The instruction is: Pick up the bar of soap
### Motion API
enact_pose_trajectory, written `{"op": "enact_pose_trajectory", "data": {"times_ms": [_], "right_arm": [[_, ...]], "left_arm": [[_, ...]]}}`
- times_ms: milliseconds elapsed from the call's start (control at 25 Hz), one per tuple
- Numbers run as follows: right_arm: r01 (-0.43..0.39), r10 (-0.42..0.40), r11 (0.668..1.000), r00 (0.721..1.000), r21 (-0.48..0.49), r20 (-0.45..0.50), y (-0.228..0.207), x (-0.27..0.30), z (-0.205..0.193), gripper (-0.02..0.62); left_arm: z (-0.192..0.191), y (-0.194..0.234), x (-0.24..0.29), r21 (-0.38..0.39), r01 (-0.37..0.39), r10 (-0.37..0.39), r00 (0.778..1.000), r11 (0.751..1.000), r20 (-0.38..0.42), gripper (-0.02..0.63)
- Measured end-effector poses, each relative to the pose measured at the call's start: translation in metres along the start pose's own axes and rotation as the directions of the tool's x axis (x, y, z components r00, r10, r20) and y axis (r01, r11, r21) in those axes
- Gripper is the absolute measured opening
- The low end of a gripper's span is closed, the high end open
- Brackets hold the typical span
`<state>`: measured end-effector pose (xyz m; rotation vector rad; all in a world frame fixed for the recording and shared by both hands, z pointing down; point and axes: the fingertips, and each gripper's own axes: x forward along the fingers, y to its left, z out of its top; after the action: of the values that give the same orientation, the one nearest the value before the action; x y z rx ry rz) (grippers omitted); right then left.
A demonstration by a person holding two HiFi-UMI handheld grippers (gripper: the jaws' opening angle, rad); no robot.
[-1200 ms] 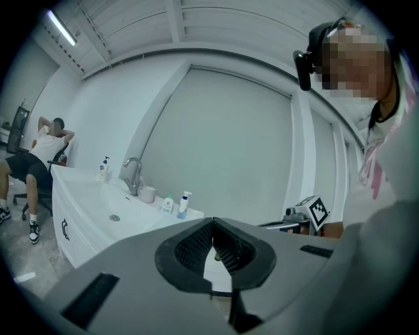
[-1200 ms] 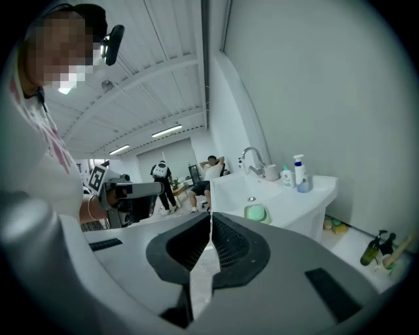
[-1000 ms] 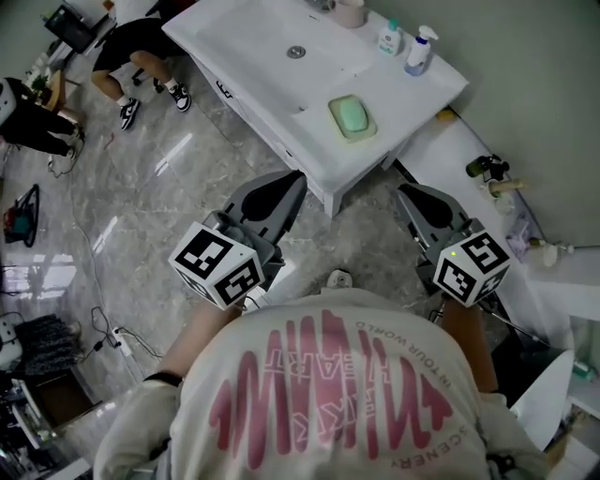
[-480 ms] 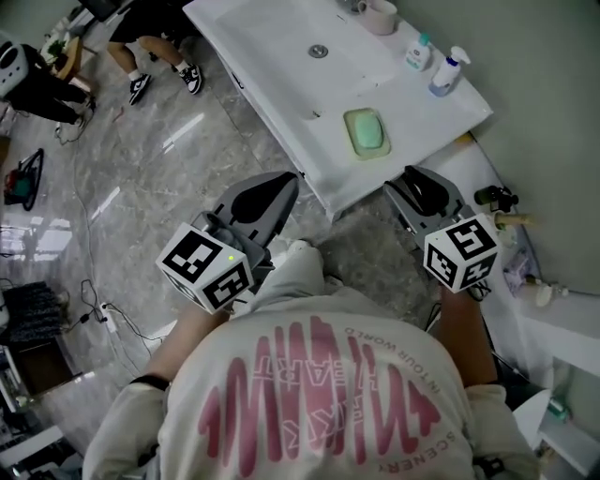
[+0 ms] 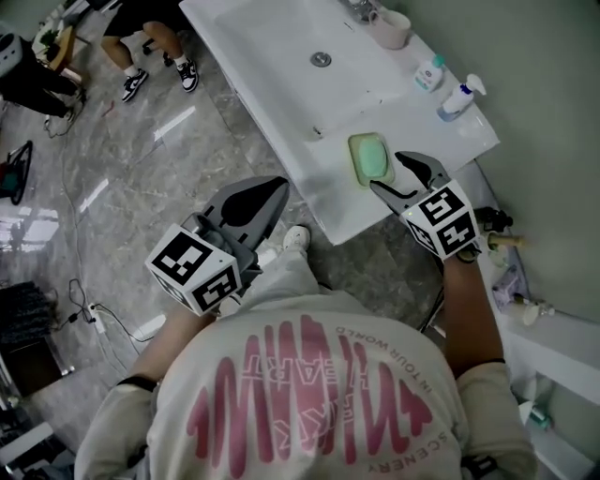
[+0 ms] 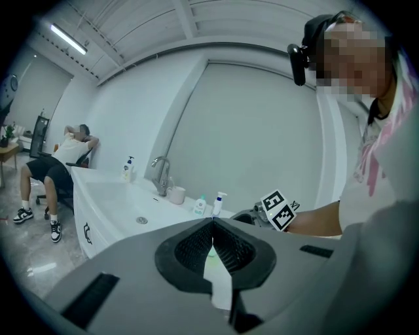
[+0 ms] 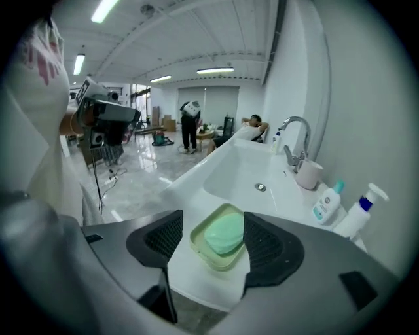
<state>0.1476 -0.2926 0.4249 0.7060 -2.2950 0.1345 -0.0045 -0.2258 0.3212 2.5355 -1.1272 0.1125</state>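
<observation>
A mint-green bar of soap [image 5: 376,157] [image 7: 224,235] lies in a pale green dish [image 5: 355,156] [image 7: 204,256] near the front corner of the white sink counter [image 5: 328,192]. My right gripper [image 5: 388,171] [image 7: 215,241] hovers just short of the dish. Its jaws are opening; in the right gripper view dish and soap sit framed between the pads [image 7: 264,246], which touch neither. My left gripper [image 5: 273,190] [image 6: 212,246] hangs over the floor in front of the counter's edge, jaws shut and nothing between them.
Behind the dish lie the basin with its drain [image 5: 321,59], a tap [image 7: 292,137], a cup [image 5: 392,29] and two pump bottles [image 5: 459,97]. A low ledge with small bottles [image 5: 502,239] runs to the right. A seated person [image 5: 155,37] and cables [image 5: 80,309] are on the marble floor.
My right gripper has moved forward from over the floor to the counter beside the soap dish, and its jaws have spread apart. The left gripper has stayed in front of the counter.
</observation>
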Motion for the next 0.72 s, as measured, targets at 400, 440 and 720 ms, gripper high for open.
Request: {"op": "enact_pose_trajectory", "data": {"times_ms": [400,440,720], "right_arm": [[-0.226,0.138,0.944,0.933,-0.240,-0.334,-0.014,0.060,-0.021,0.331],[-0.253,0.152,0.934,0.920,-0.253,-0.361,-0.013,0.063,-0.024,0.331],[-0.404,0.233,0.868,0.844,-0.287,-0.483,-0.005,0.079,-0.037,0.364]], "left_arm": [[-0.014,0.054,-0.003,-0.076,-0.081,0.078,0.996,0.994,-0.045,0.008],[-0.015,0.058,-0.004,-0.082,-0.088,0.085,0.995,0.993,-0.047,0.008],[-0.018,0.077,-0.004,-0.108,-0.118,0.112,0.992,0.987,-0.056,0.008]]}}
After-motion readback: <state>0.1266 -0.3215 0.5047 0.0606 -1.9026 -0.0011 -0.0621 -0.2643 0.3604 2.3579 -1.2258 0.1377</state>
